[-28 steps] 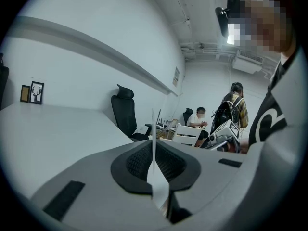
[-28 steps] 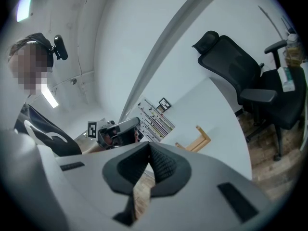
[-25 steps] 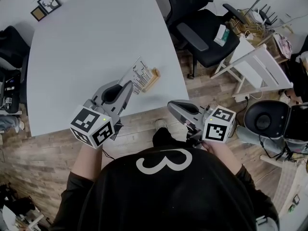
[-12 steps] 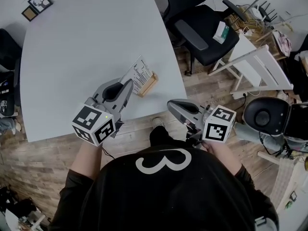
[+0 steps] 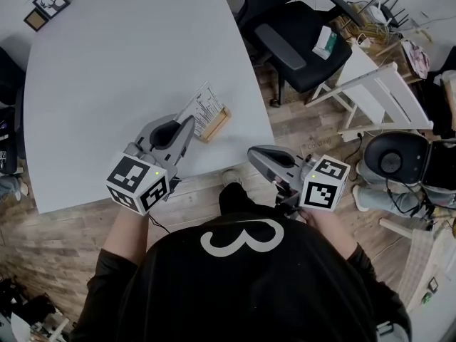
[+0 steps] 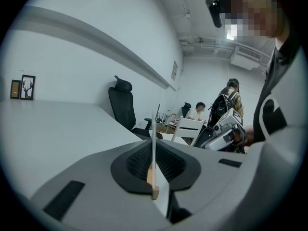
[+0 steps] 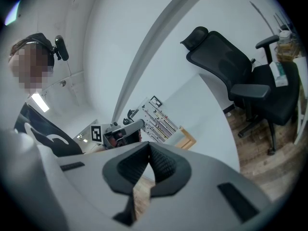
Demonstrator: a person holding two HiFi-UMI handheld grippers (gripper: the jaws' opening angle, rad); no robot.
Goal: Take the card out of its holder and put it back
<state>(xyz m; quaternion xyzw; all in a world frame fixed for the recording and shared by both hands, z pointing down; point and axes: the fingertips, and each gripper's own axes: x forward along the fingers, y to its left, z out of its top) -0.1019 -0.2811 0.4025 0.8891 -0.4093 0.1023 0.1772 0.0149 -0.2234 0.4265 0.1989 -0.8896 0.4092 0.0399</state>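
A white printed card (image 5: 201, 107) stands in a small wooden holder (image 5: 216, 125) near the front edge of the white table (image 5: 128, 48). My left gripper (image 5: 189, 125) reaches over the table edge and is shut on the card's near edge. In the left gripper view the card (image 6: 153, 143) runs edge-on straight up from the closed jaws, with the holder's end (image 6: 154, 190) below it. My right gripper (image 5: 253, 153) hangs off the table to the right, shut and holding nothing. Its own view shows the card (image 7: 159, 117), the holder (image 7: 186, 139) and the left gripper (image 7: 126, 129) ahead.
Two small picture frames (image 5: 44, 6) lean at the table's far left corner. A black office chair (image 5: 296, 38) stands behind the table's right side, with a white folding chair (image 5: 377, 98) beside it. Wood floor lies under the right gripper.
The left gripper has sunk slightly with the card toward the holder. The right gripper has hardly shifted. Both stay shut.
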